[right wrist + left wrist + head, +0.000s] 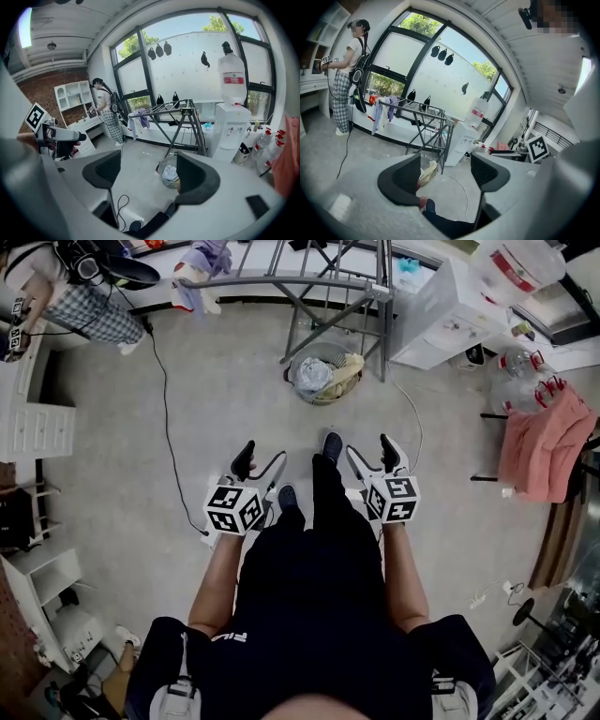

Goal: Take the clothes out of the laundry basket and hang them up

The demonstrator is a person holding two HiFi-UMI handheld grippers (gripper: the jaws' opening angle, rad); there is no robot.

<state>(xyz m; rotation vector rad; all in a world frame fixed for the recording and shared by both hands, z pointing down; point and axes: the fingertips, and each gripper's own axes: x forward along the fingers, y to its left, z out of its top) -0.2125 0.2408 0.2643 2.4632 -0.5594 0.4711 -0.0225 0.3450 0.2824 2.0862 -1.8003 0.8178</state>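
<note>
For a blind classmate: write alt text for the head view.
Seen from above, a standing person holds the left gripper and right gripper, both open and empty, towards a laundry basket of clothes at the foot of a drying rack.

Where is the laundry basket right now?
Head view, top centre: the round wire-mesh laundry basket stands on the floor at the foot of the grey metal drying rack, left of the white water dispenser.
</note>
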